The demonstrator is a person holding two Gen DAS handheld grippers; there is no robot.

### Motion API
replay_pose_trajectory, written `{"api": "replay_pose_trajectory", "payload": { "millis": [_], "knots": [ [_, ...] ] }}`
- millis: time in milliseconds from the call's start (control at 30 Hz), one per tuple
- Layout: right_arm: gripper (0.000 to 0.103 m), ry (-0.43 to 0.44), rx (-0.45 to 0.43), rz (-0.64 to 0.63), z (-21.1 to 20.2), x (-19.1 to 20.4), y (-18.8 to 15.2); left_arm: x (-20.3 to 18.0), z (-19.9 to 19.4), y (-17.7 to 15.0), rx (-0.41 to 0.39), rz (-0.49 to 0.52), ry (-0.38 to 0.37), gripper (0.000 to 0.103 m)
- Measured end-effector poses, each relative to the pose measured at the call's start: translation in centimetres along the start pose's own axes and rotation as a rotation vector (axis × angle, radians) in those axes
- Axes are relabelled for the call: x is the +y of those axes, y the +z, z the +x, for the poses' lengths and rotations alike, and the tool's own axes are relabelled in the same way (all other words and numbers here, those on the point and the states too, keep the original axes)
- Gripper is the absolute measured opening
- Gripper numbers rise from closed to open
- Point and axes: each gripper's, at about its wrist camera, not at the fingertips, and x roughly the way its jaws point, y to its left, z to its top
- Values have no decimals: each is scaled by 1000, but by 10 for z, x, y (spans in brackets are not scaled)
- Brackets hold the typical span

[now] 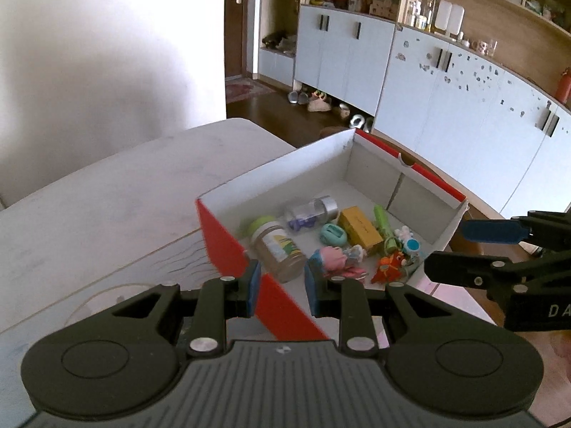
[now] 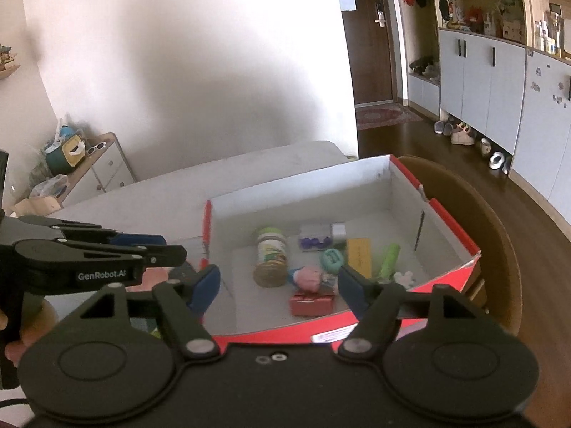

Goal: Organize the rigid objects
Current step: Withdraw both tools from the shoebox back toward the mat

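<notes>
Left wrist view, catalogued outward from the tool.

1. Left gripper (image 1: 283, 281): blue pads drawn close with only a narrow gap, gripping nothing, poised over the near left wall of the box. Its side reads "GenRobot.AI" (image 2: 101, 275) in the right wrist view.
2. Right gripper (image 2: 278, 285): jaws spread wide, nothing between the pads, poised over the near edge of the box. The letters "DA" (image 1: 558, 310) show on its body; the rest is cut off.
3. Box (image 1: 285, 164): open cardboard, red outside, white inside. A white sticker (image 2: 332, 337) on its near outer wall is too blurred to read.
4. Contents, all lying in the near half of the box floor:
- jar (image 1: 278, 249), tan contents, pale green lid, green and white label not legible, lying on its side nearest the left wall;
- clear bottle (image 1: 310, 212) with silver cap and purple pieces inside, beyond the jar;
- yellow carton (image 1: 360, 230), its print unreadable;
- green tube (image 1: 382, 221), just right of the carton;
- teal round case (image 1: 332, 233);
- pink figure (image 1: 333, 258);
- orange toy (image 1: 389, 265) and white and blue toy (image 1: 408, 240), at the near right corner;
- small red packet (image 2: 312, 303), against the near wall.
5. Table (image 1: 107, 207): pale, worn top bearing the box.
6. Room beyond the box: dark wood floor, pale blue cabinets (image 1: 446, 107) with crowded open shelves above, shoes (image 1: 317, 101) beneath them, a brown door (image 2: 371, 35) and a white wall.
</notes>
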Motion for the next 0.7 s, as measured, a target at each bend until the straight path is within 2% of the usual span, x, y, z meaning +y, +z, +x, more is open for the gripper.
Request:
{"api": "replay_pose_trajectory", "payload": {
  "millis": [33, 67, 167, 267, 367, 500, 600, 700],
  "knots": [
    [74, 4, 0, 0, 0, 4, -1, 3, -3, -2, -1, -1, 2, 27],
    [75, 6, -2, -1, -1, 9, -3, 7, -7, -4, -3, -4, 1, 33],
    [78, 12, -4, -9, -2, 25, -9, 20, -18, -11, -30, -12, 2, 62],
    [82, 19, -5, -24, -1, 43, -16, 31, -30, -17, -56, -4, 5, 63],
    [92, 31, -9, -36, -1, 61, -23, 47, -37, -23, -55, -21, -6, 65],
    [102, 35, -10, -47, 3, 82, -30, 70, -43, -30, -68, -35, 8, 75],
    [102, 43, -2, -50, 11, 96, -34, 87, -41, -36, -63, -43, 22, 81],
    [103, 45, 18, -58, 21, 111, -40, 105, -38, -43, -56, -70, 32, 82]
  ]
}}
